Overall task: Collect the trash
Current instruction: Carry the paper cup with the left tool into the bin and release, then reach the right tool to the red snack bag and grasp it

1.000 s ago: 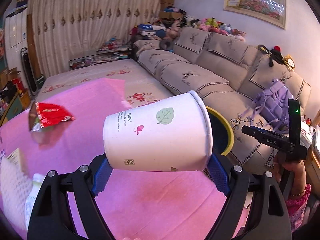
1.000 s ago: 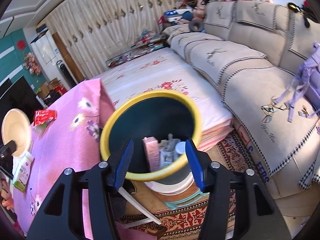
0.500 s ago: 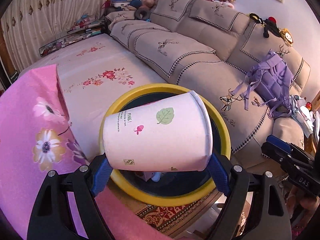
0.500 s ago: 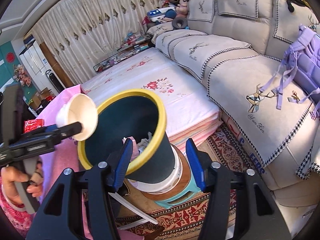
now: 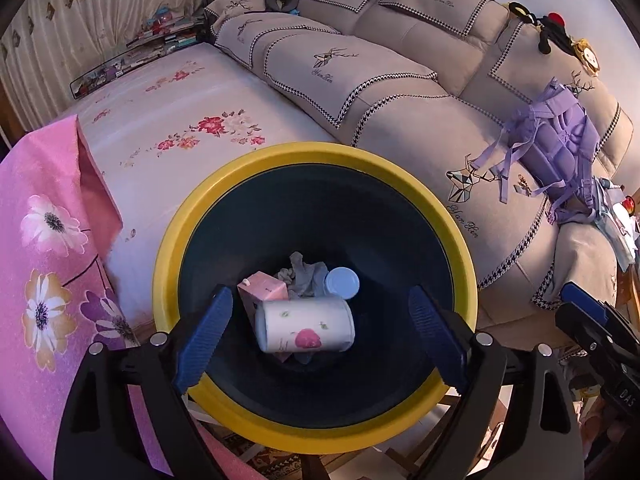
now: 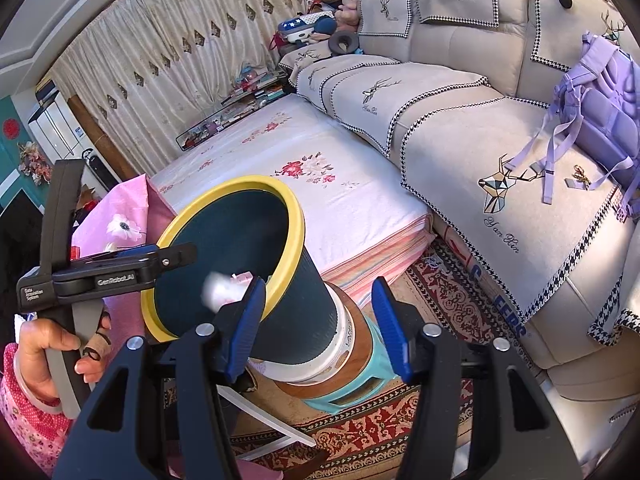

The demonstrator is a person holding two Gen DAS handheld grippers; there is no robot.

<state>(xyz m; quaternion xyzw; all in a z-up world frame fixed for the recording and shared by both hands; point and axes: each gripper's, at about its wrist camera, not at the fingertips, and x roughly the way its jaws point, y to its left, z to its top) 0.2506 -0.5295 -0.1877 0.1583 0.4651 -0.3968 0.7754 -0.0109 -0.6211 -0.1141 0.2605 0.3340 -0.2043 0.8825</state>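
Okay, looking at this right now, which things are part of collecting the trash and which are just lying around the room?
Part of the job:
- trash bin
- paper cup inside it
- pink carton, crumpled grey rag and round white lid in the bin
- left gripper, open above the bin

Just lying about:
- purple backpack on the sofa
- flowered pink cloth

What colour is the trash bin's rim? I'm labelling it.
Yellow, around a dark teal body; the trash bin shows its rim best in the left wrist view.
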